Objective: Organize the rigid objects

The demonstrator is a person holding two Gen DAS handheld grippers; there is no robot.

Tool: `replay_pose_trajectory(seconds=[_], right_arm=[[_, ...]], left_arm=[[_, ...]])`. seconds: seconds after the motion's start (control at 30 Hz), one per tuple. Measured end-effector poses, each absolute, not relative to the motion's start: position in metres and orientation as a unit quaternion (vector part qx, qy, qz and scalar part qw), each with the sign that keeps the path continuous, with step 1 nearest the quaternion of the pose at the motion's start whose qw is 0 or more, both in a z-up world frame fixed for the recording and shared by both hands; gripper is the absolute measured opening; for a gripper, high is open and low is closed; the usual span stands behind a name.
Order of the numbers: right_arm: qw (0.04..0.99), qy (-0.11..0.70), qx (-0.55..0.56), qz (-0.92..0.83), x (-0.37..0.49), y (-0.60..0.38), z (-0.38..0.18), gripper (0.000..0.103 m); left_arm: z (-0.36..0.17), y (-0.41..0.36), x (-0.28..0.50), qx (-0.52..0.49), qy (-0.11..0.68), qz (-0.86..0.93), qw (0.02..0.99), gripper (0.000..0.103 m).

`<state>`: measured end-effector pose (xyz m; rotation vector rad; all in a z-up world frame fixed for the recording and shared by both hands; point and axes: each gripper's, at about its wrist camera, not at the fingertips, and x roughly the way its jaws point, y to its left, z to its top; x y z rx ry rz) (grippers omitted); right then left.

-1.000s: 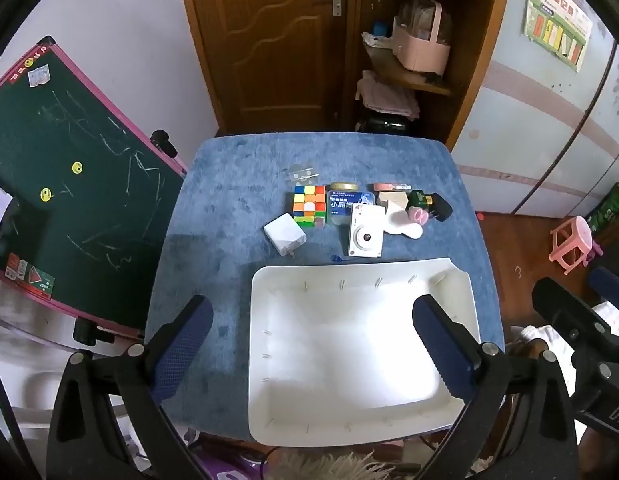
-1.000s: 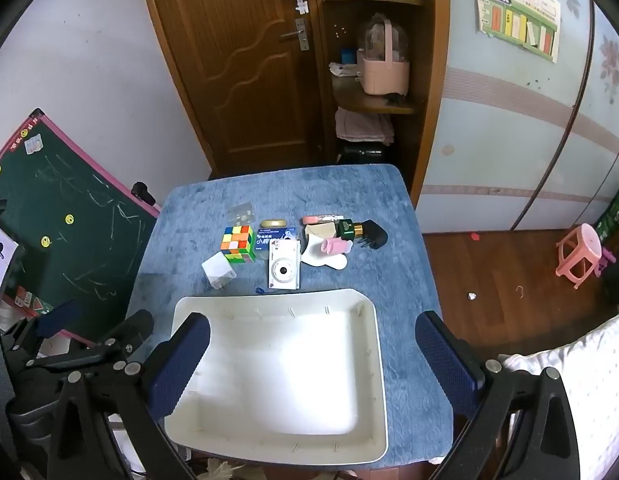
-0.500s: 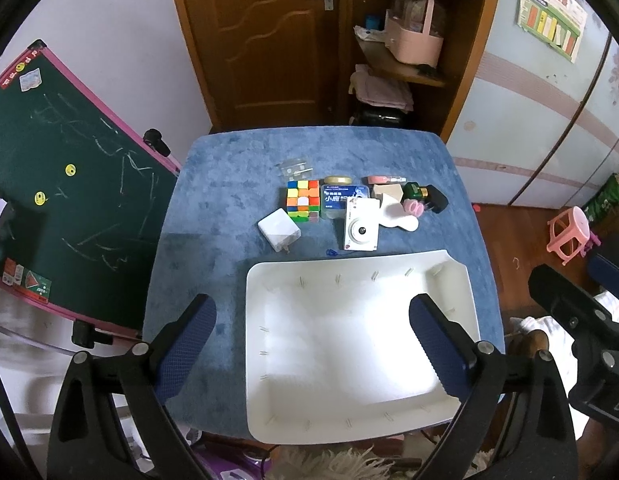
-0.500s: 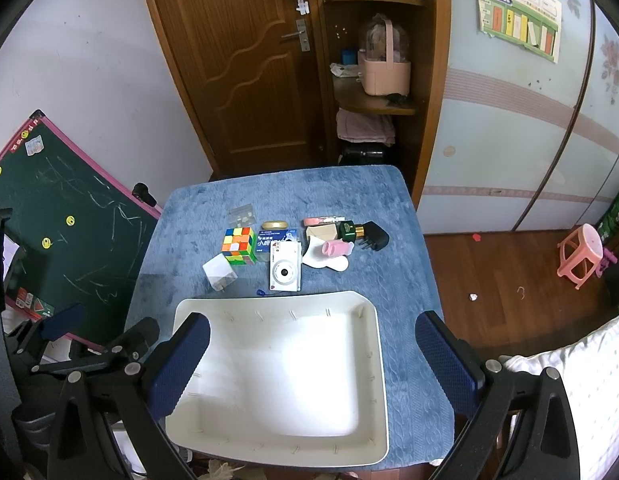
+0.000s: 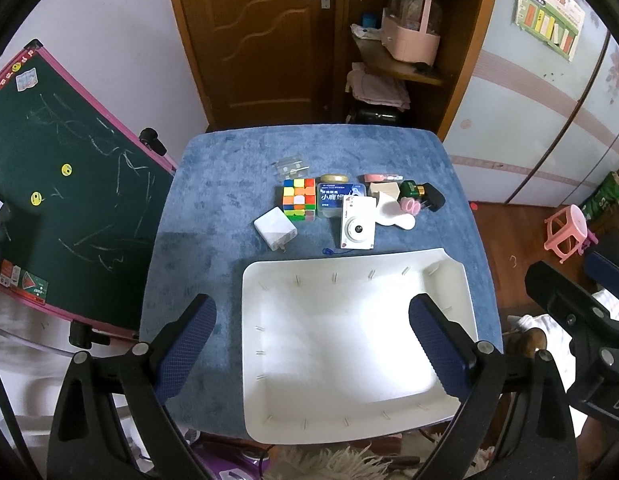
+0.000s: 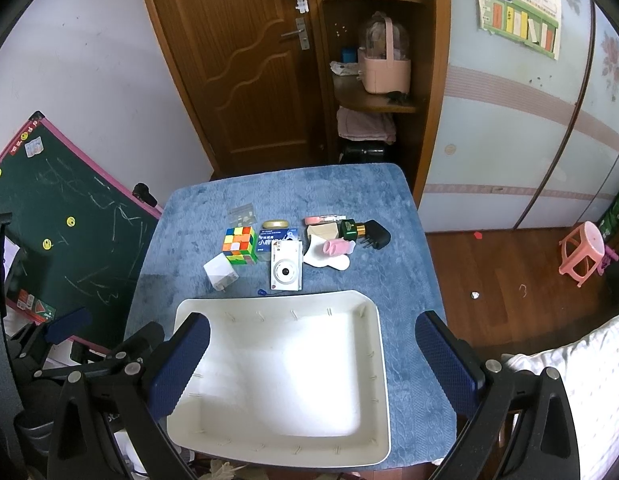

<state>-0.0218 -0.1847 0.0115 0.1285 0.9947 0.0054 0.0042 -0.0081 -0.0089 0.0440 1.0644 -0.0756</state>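
A white tray (image 5: 461, 280) (image 6: 381, 320) lies empty on the near half of the blue-covered table (image 5: 213, 208) (image 6: 405, 240). Beyond it sits a cluster: a white charger (image 5: 275, 233) (image 6: 220, 274), a colour cube (image 5: 298, 199) (image 6: 240, 244), a blue box (image 5: 336, 199), a white camera (image 5: 358, 228) (image 6: 286, 265), a pink roll (image 6: 337, 246), a green bottle (image 5: 412, 189) and a black adapter (image 6: 375, 234). My left gripper (image 5: 312, 348) hangs open above the tray's near side. My right gripper (image 6: 312, 364) is open too, high over the tray, holding nothing.
A green chalkboard (image 5: 57, 184) leans left of the table. Behind stand a wooden door (image 5: 261, 40) and a shelf with a pink basket (image 6: 385, 70). A pink stool (image 6: 583, 250) is on the wood floor at the right. The other gripper's frame (image 5: 577, 320) shows at the right edge.
The left wrist view has shifted slightly, the table and tray sitting a bit lower and farther left in frame. The right gripper has barely moved. No object has been touched.
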Motion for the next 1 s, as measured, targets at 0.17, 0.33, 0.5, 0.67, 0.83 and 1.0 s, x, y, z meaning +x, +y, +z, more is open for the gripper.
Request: replay_pose_trajectory(seconds=[0.17,0.33,0.5,0.67,0.83,1.0], right_arm=[[0.876,0.477,0.063,0.003,-0.0209,-0.1837,0.0100,0.103],[0.876,0.478,0.062,0.004,-0.0205,-0.1801,0.0084,0.103],[0.877,0.477,0.060,0.004,-0.0212,-0.1805,0.0071,0.103],[0.877,0.477,0.060,0.004,-0.0214,-0.1811,0.0069,0.103],[0.877,0.477,0.060,0.004,-0.0210,-0.1813,0.0072,0.103],[0.877,0.477,0.061,0.005,-0.0202,-0.1816,0.0068,0.102]], left_arm=[[-0.0127,-0.0075,0.0039,0.022,0.514,-0.038,0.857,0.098],[-0.0157,-0.0065,0.0050,0.024,0.518,-0.037,0.854,0.098],[-0.0155,-0.0068,0.0058,0.024,0.518,-0.037,0.854,0.098],[-0.0152,-0.0071,0.0065,0.023,0.519,-0.036,0.854,0.098],[-0.0152,-0.0049,0.0105,0.022,0.520,-0.033,0.853,0.098],[-0.0147,-0.0026,0.0128,0.021,0.519,-0.030,0.854,0.098]])
